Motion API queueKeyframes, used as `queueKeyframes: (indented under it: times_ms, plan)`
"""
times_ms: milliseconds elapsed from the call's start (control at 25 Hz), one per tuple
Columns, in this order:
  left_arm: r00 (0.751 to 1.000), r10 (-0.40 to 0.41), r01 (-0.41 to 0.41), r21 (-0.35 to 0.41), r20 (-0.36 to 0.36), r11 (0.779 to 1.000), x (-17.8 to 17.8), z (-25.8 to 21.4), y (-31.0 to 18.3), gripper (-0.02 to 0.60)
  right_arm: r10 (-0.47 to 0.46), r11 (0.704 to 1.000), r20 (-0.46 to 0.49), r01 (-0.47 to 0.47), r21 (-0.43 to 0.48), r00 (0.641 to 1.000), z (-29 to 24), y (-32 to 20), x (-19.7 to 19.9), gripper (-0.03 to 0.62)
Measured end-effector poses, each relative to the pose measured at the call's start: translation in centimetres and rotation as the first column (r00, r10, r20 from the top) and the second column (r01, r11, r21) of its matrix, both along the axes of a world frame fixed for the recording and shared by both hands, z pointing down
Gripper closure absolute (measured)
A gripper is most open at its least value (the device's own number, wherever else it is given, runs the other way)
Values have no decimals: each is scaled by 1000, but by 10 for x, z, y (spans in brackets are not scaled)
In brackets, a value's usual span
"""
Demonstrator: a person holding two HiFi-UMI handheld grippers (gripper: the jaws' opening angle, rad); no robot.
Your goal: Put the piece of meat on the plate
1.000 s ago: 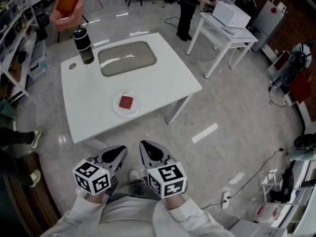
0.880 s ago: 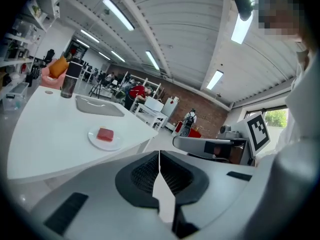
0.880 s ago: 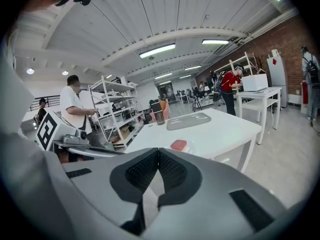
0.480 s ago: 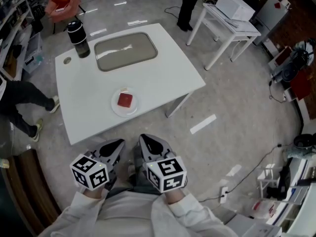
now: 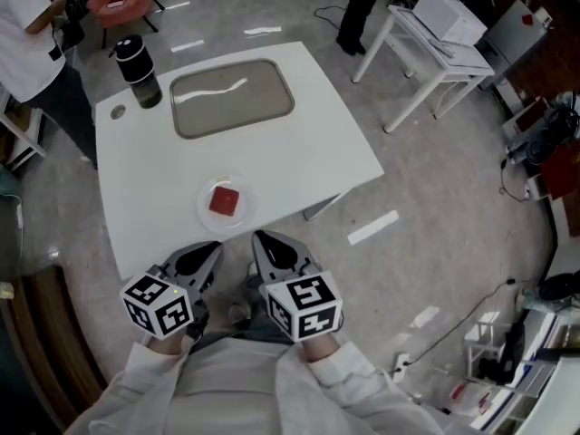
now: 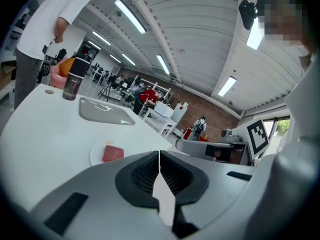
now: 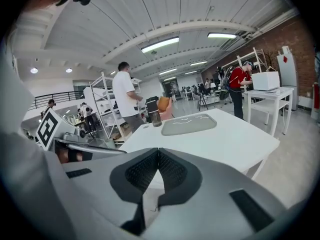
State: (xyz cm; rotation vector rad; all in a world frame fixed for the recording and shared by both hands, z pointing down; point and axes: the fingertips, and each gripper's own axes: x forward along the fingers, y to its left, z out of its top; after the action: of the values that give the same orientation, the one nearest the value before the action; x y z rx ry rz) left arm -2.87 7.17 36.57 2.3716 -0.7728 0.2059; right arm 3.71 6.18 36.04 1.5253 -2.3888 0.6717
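My left claw [image 5: 205, 250] and right claw [image 5: 264, 240], low in frame, are closed on nothing; the meat [image 5: 225, 200] on the plate [image 5: 204, 210] looks soft, slippery, best pinched across its sides.

Left tool [image 5: 208, 248] and right tool [image 5: 260, 238] closed, empty.

1. From where I stand, no word, brand name or number is legible on anything in the room.
2. The left claw [image 5: 211, 250] and the right claw [image 5: 260, 239] each carry a cube faced with black-and-white square patterns. These are coded markers, not letters or digits.
3. A red diamond sticker [image 7: 285, 59] sits on the grey cabinet [image 7: 290, 81] by the brick wall. Any print on it is too small to make out.
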Motion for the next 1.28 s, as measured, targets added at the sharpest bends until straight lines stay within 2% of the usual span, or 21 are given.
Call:
queueKeyframes:
  times_ms: [400,640,800,1280]
  plan:
    - [998,-65,66,-41,10,997,36,13,-61,566,-126,991,0,126,-41,992,14,-64,20,579]
    - [986,-166,165,-55,-4,985,31,21,-85,566,-188,981,11,188,-44,982,22,-89,23,579]
    - [979,-205,204,-76,3,976,28,29,-91,566,-220,973,28,221,-64,975,31,-95,23,579]
    - [979,-204,204,-156,17,967,18,48,-99,566,-216,965,48,221,-139,975,49,-107,17,579]
